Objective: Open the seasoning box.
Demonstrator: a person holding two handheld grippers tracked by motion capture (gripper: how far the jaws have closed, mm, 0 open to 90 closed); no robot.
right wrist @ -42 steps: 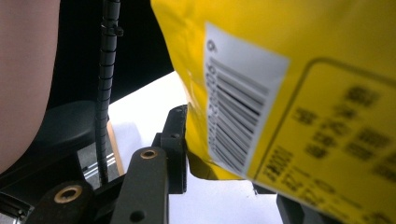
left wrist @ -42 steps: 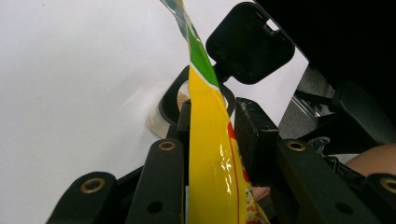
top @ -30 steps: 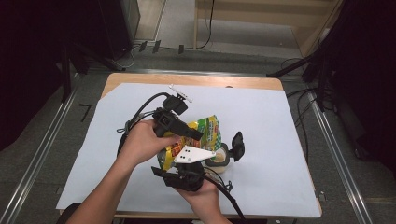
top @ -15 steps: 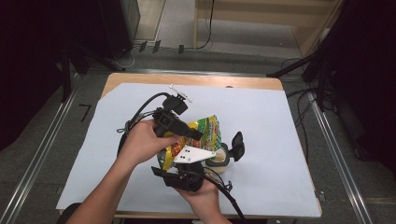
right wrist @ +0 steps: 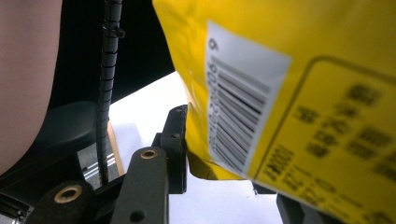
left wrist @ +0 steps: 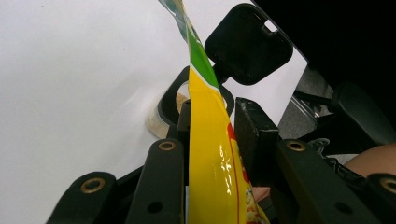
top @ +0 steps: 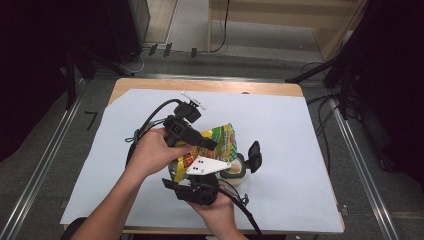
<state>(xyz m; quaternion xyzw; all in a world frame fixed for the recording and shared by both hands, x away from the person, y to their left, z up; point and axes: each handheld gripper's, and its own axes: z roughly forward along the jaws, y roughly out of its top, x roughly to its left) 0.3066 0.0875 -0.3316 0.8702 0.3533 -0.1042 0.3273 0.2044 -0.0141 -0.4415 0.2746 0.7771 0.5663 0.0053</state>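
A yellow and green snack bag [top: 220, 140] hangs over the white sheet, tilted, with both grippers on it. My left gripper [top: 207, 145] comes in from the left and is shut on the bag's upper part; in the left gripper view the bag [left wrist: 210, 154] stands edge-on between the two pads. My right gripper [top: 200, 172] reaches up from the near edge, shut on the lower end, where a barcode [right wrist: 238, 121] faces its camera. Just under the bag sits a small round jar [top: 234, 169] with pale contents [left wrist: 180, 99], its black hinged lid [top: 255, 155] flipped open.
A white sheet [top: 300, 150] covers most of the wooden table [top: 210, 86]. Black cables [top: 145, 127] loop behind the left hand. Metal rails [top: 360, 165] run along both sides of the table, and dark equipment stands beyond them.
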